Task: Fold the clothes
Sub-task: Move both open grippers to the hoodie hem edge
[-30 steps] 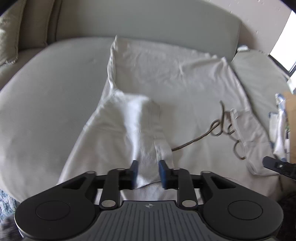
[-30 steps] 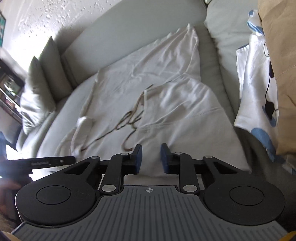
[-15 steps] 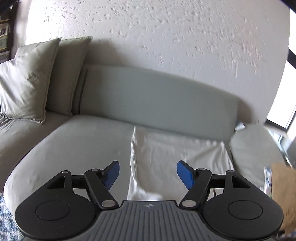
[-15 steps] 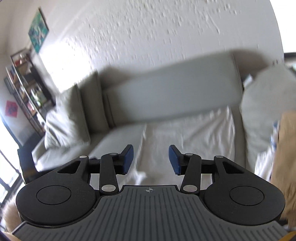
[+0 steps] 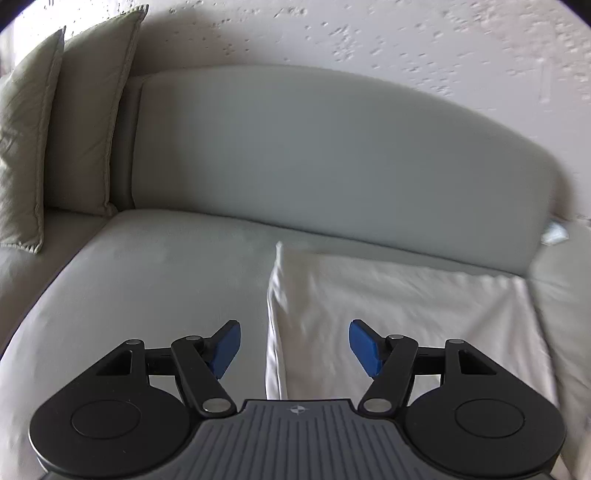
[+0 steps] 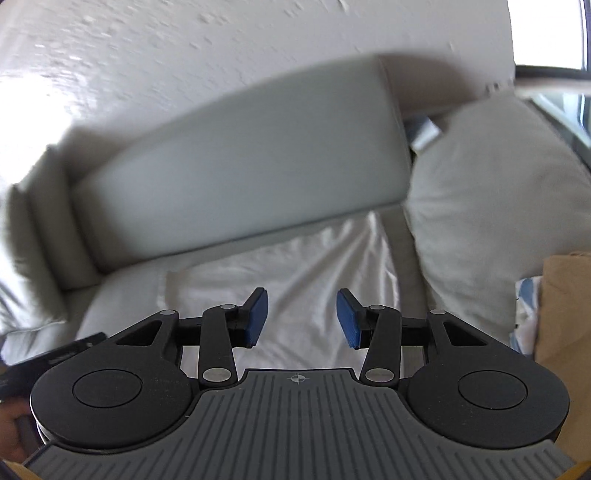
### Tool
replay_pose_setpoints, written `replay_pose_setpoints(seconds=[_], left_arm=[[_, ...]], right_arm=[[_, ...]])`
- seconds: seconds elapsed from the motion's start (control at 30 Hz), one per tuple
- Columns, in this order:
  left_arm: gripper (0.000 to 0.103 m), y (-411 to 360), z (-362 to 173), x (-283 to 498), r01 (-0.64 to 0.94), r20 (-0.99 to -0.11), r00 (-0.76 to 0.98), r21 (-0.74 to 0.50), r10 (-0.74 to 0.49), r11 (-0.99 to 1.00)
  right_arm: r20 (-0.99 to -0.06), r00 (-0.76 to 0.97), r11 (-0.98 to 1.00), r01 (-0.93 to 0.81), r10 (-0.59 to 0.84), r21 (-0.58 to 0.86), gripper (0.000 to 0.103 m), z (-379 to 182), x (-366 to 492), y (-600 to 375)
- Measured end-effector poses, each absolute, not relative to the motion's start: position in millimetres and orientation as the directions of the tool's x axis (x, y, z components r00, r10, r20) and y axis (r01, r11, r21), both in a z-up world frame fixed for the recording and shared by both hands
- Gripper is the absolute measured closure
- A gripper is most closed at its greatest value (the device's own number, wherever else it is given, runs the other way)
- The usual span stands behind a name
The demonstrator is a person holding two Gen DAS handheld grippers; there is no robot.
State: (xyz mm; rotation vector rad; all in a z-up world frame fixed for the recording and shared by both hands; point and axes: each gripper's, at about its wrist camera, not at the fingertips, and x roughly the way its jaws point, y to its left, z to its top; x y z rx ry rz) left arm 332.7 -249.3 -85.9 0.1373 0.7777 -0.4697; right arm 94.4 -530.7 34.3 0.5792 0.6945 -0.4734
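i am holding both the left gripper [image 5: 294,349] and right gripper [image 6: 302,319] wide apart and empty above the white garment [image 5: 399,317] lying on the sofa [image 5: 147,280]. between folds, i judge; next i am needing an edge to pinch.

A grey sofa [image 5: 147,295] fills both views, its backrest [image 5: 314,166] at twelve o'clock under a textured wall [image 5: 369,33]. Two cushions [image 5: 74,122] lean at ten o'clock in the left view. In the right view, a pillow [image 6: 491,206] sits at two o'clock, a brown bag [image 6: 565,314] at three.
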Motion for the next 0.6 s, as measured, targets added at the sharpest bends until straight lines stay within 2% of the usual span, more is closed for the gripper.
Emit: replay_pose_setpoints(seconds=[0.2, 0.3, 0.37, 0.6], left_arm=[[0.041, -278, -127, 403, 0.410, -0.724, 0.607, -0.068, -0.328, 0.910], [0.047, -285, -148, 436, 0.386, -0.757, 0.573, -0.089, -0.314, 0.918], [0.047, -290, -157, 448, 0.389, -0.762, 0.571, -0.075, -0.304, 0.918], [0.046, -310, -179, 475, 0.446, -0.774, 0.521, -0.113, -0.360, 0.888]], right_arm=[[-0.719, 0.651, 0.628, 0.671, -0.246, 0.393, 0.054, -30, 158, -607], [-0.737, 0.624, 0.589, 0.707, -0.259, 0.392, 0.054, -56, 188, -645], [-0.758, 0.603, 0.574, 0.722, -0.248, 0.387, 0.054, -75, 206, -667], [-0.780, 0.564, 0.583, 0.741, -0.270, 0.333, 0.054, -120, 250, -701]])
